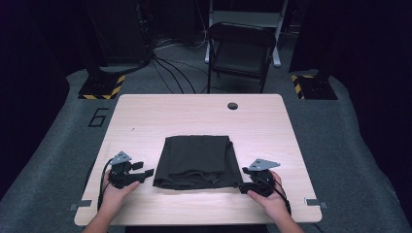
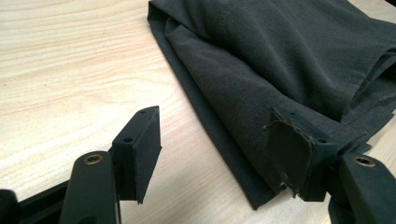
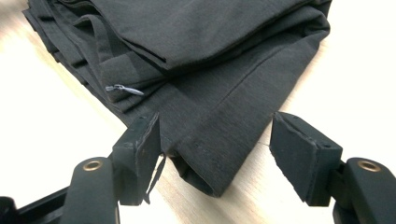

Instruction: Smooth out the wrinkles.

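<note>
Two sets of fingers gape at the folded dark garment's (image 1: 197, 161) near corners: soft, limp, light stuff, so pinch all layers.

Along your left gripper (image 2: 217, 156) you see its two black jaws standing wide apart, neither pressing on anything. The left pad (image 2: 144, 151) hangs over bare, pale wood of the table (image 2: 70, 70). The right pad (image 2: 290, 156) sits against the near corner of the folded dark garment (image 2: 280, 60), whether touching or just above it you cannot tell. The cloth lies flat on the tabletop in several layers, its folded edge running from the top of the picture down toward the right jaw, and the corner tip lies between the jaws.
</note>
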The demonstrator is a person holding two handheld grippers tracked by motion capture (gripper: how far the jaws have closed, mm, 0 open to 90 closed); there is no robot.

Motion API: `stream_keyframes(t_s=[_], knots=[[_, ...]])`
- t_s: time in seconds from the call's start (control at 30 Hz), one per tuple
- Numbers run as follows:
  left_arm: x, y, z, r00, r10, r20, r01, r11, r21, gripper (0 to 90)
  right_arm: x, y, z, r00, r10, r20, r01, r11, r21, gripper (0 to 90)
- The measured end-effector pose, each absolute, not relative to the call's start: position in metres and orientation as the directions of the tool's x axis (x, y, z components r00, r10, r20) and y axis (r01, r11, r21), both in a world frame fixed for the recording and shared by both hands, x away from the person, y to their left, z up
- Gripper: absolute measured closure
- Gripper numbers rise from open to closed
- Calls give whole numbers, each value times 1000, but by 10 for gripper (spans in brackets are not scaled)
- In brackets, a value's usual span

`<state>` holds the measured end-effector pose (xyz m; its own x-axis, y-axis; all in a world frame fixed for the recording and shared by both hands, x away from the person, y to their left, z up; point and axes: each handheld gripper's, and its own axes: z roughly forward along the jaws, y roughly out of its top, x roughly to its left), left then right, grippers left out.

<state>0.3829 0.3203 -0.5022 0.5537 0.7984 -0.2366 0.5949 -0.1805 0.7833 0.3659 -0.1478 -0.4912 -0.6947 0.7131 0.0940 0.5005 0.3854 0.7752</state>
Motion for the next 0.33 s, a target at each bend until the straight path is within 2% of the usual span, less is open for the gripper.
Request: stream_keyframes(t_s=[0.33], knots=[[389,318,-502,543,800,-255,602,-159,782,351,363,-152,-494,-697,712,80,499,402,768,341]])
